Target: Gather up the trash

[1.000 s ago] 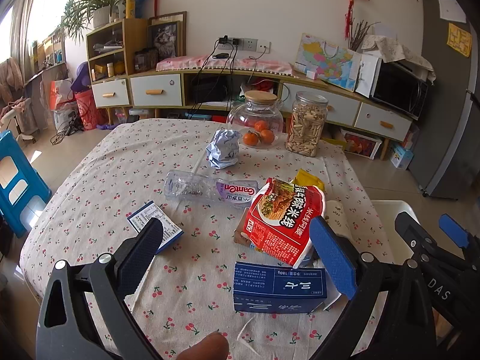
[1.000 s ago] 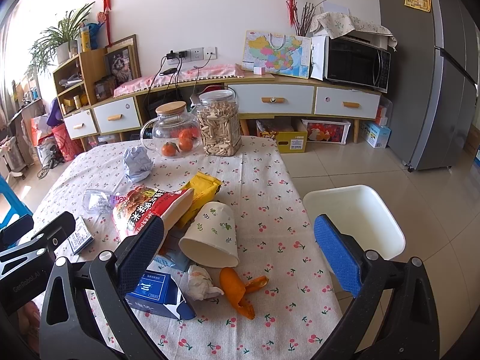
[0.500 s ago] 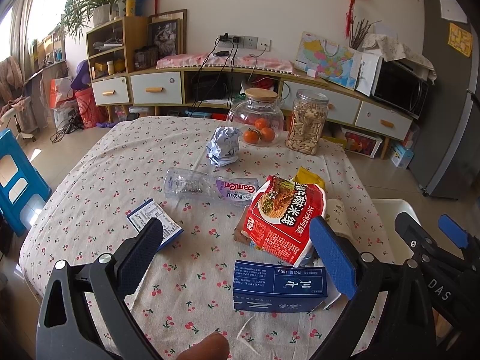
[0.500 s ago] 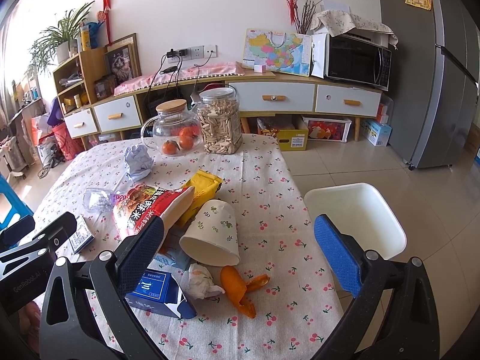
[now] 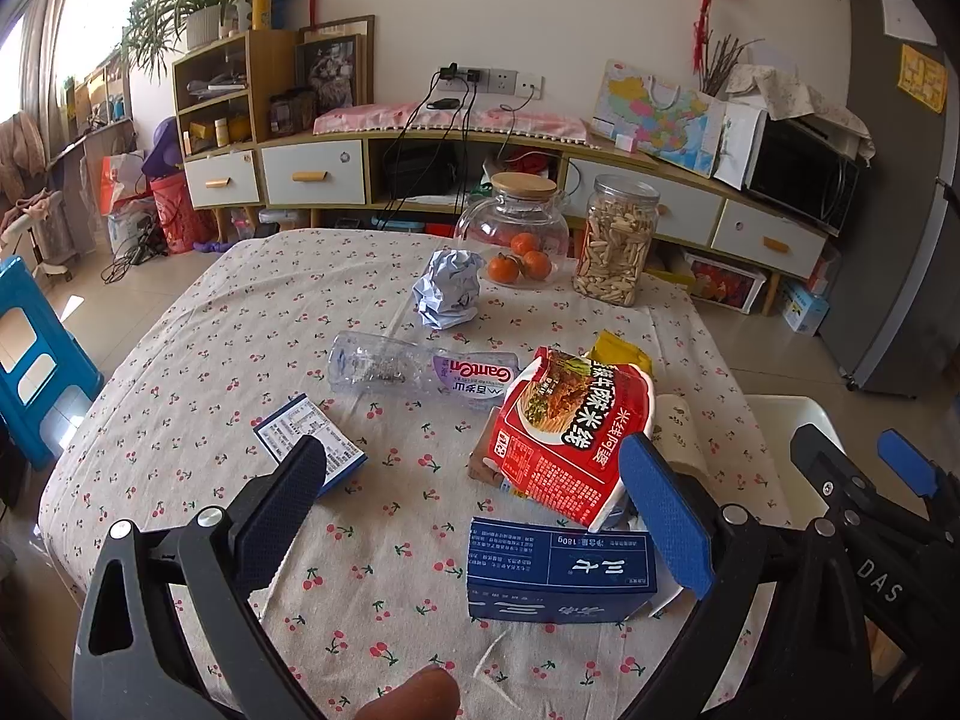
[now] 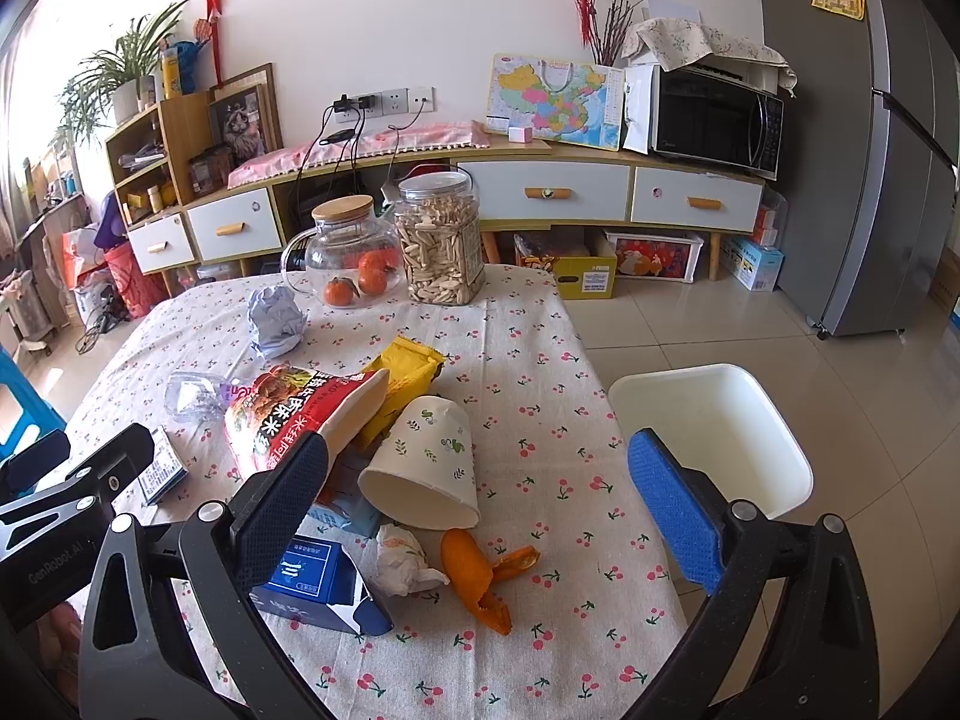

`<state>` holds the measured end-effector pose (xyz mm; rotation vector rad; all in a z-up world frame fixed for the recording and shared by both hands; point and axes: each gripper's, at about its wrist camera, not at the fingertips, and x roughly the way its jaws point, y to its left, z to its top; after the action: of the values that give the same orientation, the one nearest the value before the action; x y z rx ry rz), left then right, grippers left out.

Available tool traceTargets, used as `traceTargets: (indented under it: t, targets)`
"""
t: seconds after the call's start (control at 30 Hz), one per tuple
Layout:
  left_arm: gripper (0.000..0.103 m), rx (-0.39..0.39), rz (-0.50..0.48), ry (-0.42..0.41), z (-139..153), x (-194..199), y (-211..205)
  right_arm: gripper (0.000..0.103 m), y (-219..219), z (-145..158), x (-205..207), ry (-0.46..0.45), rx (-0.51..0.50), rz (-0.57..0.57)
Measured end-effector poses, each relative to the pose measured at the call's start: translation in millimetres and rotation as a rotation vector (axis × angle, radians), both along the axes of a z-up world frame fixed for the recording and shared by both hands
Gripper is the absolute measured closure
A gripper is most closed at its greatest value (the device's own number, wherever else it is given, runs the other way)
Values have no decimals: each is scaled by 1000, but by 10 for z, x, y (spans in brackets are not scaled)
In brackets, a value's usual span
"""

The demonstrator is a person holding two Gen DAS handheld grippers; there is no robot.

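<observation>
Trash lies on a table with a cherry-print cloth (image 5: 198, 372): a red noodle bowl (image 5: 570, 426), a crushed clear bottle (image 5: 420, 369), a crumpled paper ball (image 5: 447, 288), a dark blue box (image 5: 558, 570), a small blue-edged carton (image 5: 309, 441). The right wrist view shows a tipped paper cup (image 6: 429, 468), orange peel (image 6: 474, 570), a tissue wad (image 6: 402, 558) and a yellow wrapper (image 6: 402, 372). A white bin (image 6: 714, 432) stands by the table's right edge. My left gripper (image 5: 474, 504) is open above the near edge. My right gripper (image 6: 480, 504) is open over the cup.
A glass jug with oranges (image 5: 516, 240) and a jar of snacks (image 5: 618, 240) stand at the table's far side. A blue stool (image 5: 30, 354) is at the left. A low cabinet (image 6: 540, 192), microwave (image 6: 714, 120) and fridge (image 6: 888, 150) line the back.
Both views have shifted only slightly; the grippers stay open and nothing on the table has moved.
</observation>
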<state>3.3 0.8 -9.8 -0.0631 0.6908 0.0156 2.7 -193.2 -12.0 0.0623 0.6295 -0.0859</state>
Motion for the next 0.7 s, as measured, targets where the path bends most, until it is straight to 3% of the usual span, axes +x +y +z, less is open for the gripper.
traceTargets:
  t: [0.37,0.57,0.7]
  targets:
    - [8,10,22,21,-72,65,36,7,-5,-72,0,9,12,-5]
    - [8,45,102,47,-77,280,181,7,-136,30,183,53,30,-19]
    - [7,-15,167,120,-102,525,470,7,-279,126,346,103,106,-25]
